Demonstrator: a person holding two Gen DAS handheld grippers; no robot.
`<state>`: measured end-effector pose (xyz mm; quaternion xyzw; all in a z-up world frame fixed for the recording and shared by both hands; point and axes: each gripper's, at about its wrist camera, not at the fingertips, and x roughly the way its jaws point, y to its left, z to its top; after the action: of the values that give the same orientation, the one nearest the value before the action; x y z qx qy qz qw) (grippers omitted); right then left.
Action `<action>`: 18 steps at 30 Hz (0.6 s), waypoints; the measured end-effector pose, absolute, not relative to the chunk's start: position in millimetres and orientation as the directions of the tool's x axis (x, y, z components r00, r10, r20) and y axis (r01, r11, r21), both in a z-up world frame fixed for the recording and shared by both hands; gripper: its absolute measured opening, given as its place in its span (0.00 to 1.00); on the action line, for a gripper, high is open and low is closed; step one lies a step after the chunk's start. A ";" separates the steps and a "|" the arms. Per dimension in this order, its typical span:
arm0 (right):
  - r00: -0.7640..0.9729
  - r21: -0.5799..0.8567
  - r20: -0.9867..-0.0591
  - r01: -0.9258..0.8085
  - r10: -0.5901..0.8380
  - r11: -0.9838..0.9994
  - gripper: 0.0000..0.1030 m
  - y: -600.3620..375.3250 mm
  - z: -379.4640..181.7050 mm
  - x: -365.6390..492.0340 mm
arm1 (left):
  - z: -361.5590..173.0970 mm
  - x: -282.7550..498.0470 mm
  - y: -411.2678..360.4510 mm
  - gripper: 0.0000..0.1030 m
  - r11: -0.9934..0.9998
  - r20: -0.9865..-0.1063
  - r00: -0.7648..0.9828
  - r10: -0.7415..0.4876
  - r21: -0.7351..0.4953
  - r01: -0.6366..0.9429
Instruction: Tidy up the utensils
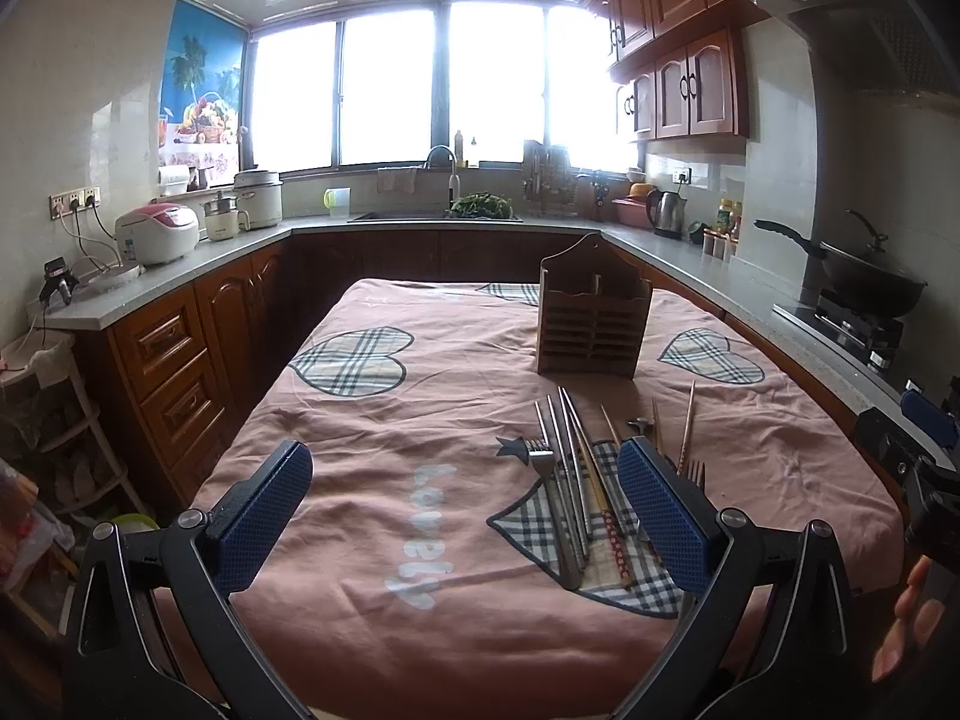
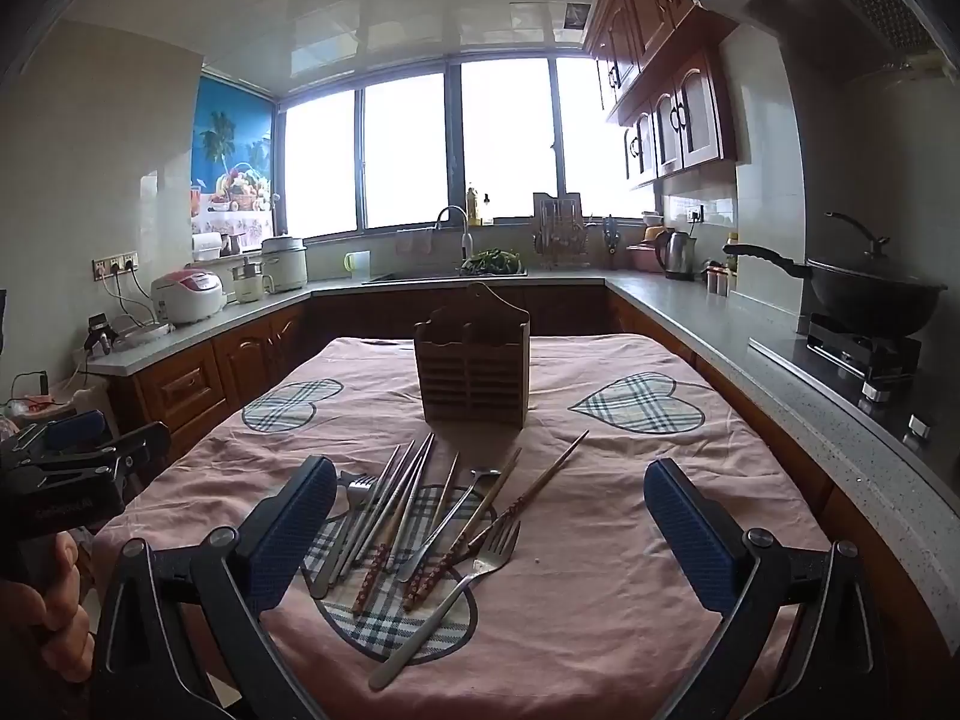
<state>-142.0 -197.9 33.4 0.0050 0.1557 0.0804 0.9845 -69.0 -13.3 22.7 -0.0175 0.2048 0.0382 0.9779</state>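
left wrist: left gripper [image 1: 465,519] spread wide, gripping nothing, above pink tablecloth [image 1: 372,540]; forks and chopsticks [image 1: 573,498] heaped just inside its right pad, wooden utensil holder [image 1: 591,327] upright beyond.

right wrist: right gripper [image 2: 489,540] likewise wide, empty; utensil pile [image 2: 420,528] near its left pad, holder [image 2: 474,375] behind.

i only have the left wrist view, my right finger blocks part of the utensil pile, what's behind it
Observer: A big fork lies nearest us, tines toward the wooden holder.
Operator: anything else hidden there
Observer: A spoon lies between the patterned chopsticks.
Operator: is the right hand-held gripper open
Observer: Yes, the right hand-held gripper is wide open and empty, above the pile.
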 end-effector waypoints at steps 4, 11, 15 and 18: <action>0.939 0.030 -0.306 -0.158 0.160 0.987 1.00 -202.6 30.3 -129.8 | 21.1 -69.3 -11.9 1.00 0.996 -0.403 0.913 0.066 -0.020 -0.081; 0.935 0.036 -0.315 -0.160 0.163 0.986 1.00 -206.1 30.2 -124.1 | 18.7 -67.8 -11.8 1.00 0.996 -0.405 0.912 0.067 -0.023 -0.083; 0.935 0.030 -0.312 -0.166 0.167 0.986 1.00 -204.2 29.1 -125.0 | 19.3 -68.8 -10.7 1.00 0.996 -0.405 0.912 0.066 -0.023 -0.082; 0.934 0.030 -0.316 -0.169 0.170 0.985 1.00 -203.3 28.1 -123.9 | 19.1 -68.7 -10.3 1.00 0.996 -0.405 0.912 0.065 -0.025 -0.082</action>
<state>-123.9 -203.3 28.1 0.0009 0.1606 0.0861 0.9833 -68.7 -10.3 19.1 -0.0206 0.2064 0.0374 0.9775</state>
